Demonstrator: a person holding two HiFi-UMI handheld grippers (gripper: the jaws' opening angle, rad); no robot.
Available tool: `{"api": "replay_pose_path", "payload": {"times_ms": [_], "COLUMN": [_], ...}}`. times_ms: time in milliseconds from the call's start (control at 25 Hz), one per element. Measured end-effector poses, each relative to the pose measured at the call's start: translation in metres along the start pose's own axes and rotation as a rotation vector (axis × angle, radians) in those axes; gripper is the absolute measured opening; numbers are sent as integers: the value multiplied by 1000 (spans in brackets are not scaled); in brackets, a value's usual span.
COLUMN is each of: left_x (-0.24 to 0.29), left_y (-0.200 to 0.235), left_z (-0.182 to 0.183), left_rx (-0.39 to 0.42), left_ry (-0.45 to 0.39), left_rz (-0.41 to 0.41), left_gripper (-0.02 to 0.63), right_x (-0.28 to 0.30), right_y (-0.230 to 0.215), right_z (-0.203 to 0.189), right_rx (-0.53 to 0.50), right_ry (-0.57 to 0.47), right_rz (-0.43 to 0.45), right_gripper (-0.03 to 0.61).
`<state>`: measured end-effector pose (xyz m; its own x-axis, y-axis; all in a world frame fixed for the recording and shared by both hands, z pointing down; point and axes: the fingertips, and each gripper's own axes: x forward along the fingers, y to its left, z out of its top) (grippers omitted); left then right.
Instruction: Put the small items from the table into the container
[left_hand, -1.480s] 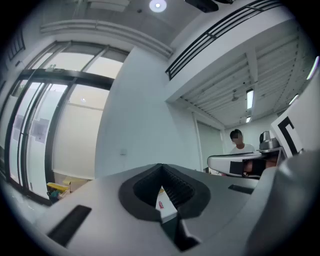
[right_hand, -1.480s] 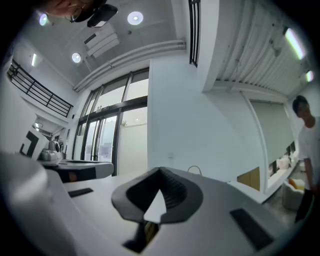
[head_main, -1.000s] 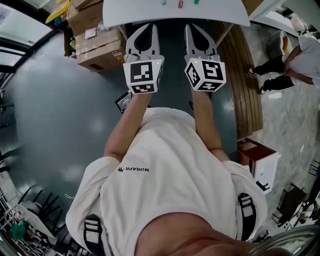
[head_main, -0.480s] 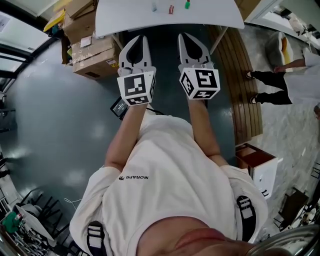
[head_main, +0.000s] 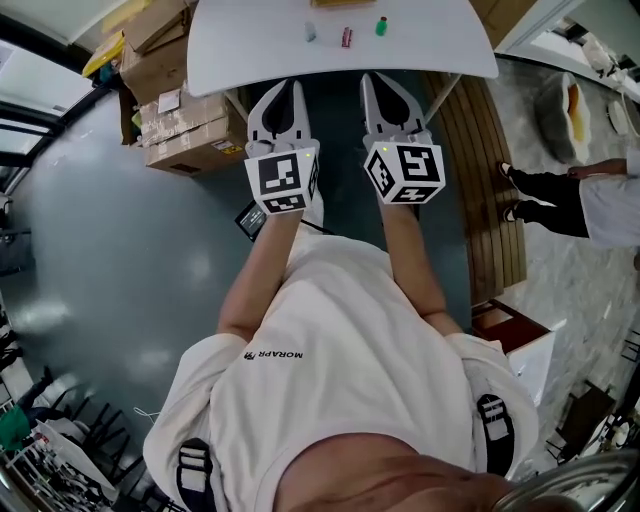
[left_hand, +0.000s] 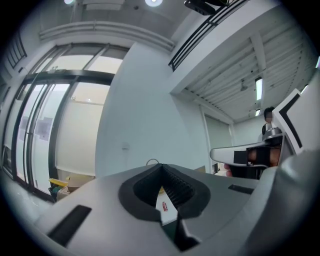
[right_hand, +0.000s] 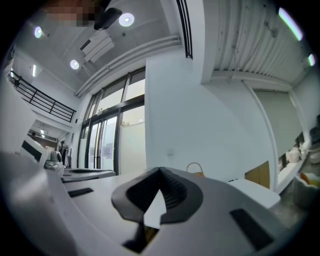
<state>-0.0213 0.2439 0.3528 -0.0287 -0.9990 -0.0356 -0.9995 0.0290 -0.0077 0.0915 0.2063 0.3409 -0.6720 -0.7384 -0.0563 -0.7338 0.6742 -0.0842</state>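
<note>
On the white table (head_main: 250, 55) ahead of us lie three small items in a loose row: a pale grey piece (head_main: 310, 33), a red piece (head_main: 347, 37) and a green piece (head_main: 381, 26). They sit near one another without touching, back from the table's near edge. Beyond them, at the table's far edge, a brown thing (head_main: 340, 3) is cut off by the frame, and we cannot tell what it is.

We hold both grippers side by side, pointing at the table, with their tips at its near edge in the head view. The left gripper (head_main: 288, 88) has its jaws together at the tips, with nothing between them. Through the hollow behind its tips we see a slice of the table top and the red piece. The right gripper (head_main: 372, 80) is likewise closed and empty, with only a white sliver of the table showing through its hollow.

Left of the table, cardboard boxes (head_main: 185, 100) are stacked on the grey floor (head_main: 100, 220). Right of the table runs a wooden bench (head_main: 490, 180), and past it stands a person (head_main: 570, 195) in dark trousers.
</note>
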Motion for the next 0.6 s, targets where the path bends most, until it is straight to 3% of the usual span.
{"api": "replay_pose_path", "payload": {"times_ms": [600], "left_x": [210], "left_y": [111], "left_z": [-11], "left_rx": [-12], "left_ry": [29], "left_rz": [-29], "left_gripper": [3], "right_x": [234], "right_y": [-50], "right_z": [-9], "right_rx": [-22], "right_ry": [57], "right_rz": [-3], "right_gripper": [6]}}
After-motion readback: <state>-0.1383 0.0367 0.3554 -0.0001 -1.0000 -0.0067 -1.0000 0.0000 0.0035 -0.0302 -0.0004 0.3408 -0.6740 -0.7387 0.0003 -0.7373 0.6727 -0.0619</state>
